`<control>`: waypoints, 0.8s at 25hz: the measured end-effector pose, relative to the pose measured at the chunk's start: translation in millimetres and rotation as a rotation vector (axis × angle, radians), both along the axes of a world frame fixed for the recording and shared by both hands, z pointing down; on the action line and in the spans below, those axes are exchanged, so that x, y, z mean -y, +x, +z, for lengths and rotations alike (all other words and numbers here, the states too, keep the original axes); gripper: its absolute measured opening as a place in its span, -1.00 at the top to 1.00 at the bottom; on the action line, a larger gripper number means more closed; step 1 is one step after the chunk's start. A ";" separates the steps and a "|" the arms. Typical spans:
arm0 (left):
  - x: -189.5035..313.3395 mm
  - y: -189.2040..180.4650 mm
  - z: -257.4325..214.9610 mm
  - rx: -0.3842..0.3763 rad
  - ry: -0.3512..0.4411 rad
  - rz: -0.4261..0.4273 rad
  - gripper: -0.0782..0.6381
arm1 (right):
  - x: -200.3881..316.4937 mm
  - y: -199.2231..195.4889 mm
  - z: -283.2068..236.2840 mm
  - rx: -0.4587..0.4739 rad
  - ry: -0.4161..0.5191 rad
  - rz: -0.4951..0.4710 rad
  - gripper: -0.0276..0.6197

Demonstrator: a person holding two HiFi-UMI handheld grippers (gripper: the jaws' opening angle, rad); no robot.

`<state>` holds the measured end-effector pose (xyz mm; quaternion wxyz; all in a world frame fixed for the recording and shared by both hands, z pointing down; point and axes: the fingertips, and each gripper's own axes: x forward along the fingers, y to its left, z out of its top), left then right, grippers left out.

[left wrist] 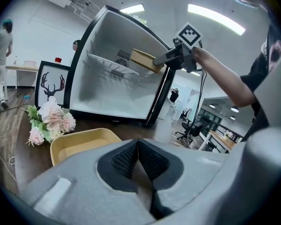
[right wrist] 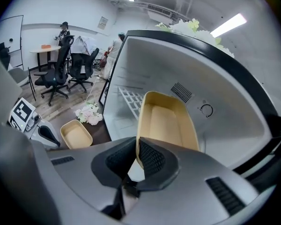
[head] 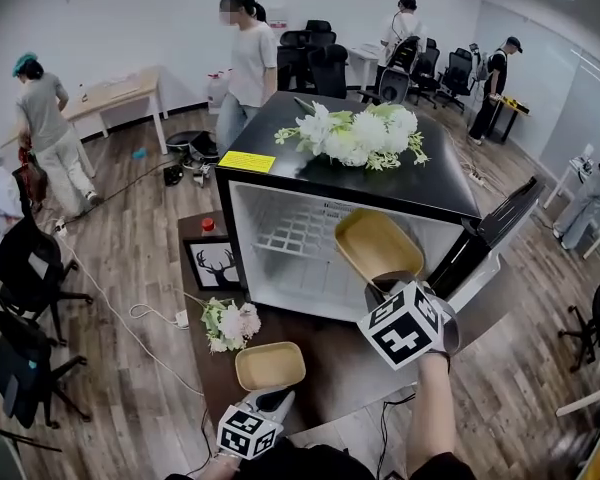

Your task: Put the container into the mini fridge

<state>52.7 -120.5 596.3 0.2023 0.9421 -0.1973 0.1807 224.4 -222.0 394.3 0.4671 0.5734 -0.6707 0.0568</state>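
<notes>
In front of the right gripper [right wrist: 136, 154], the open mini fridge [head: 280, 118]. The gripper is clamped narrow on the near rim of the tan container [right wrist: 164, 123], which sticks out ahead of it, mouth tipped up and toward the head camera. The container sits at the fridge opening, above the white floor and just right of the wire shelf [head: 295, 230]; not set down yet, I'd say. The open door [head: 490, 233] is right of the gripper.

Left gripper [left wrist: 138, 144] is low over the bench [head: 340, 363], closed on itself with nothing between the pads. A second container [left wrist: 79, 142] lies on the bench just ahead and left of it, apart from it. Fake flowers [head: 230, 323] lie further left.

Risks, as a judgement:
- The grip is a pinch on one thin rim only, so the container may pivot or slip out if it bumps anything.
- The far end could catch the wire shelf or the fridge's upper edge as it goes in, because it is tilted.
- Letting go while tilted would make it land on an edge, then slide or tip back out of the opening.
- A swing to the right could knock the door.
</notes>
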 end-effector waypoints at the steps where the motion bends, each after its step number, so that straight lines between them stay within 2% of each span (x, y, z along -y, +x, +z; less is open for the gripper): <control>1: 1.1 -0.8 0.1 -0.001 -0.002 -0.003 0.76 | 3.8 0.9 0.8 0.009 -0.002 0.003 0.83; 13: 19.1 -11.6 -0.1 -0.003 -0.005 -0.041 0.76 | 44.5 27.0 16.2 0.065 -0.061 0.071 0.83; 20: 25.8 -13.3 -5.6 0.012 0.020 -0.020 0.76 | 58.4 35.4 24.7 0.086 -0.089 0.086 0.82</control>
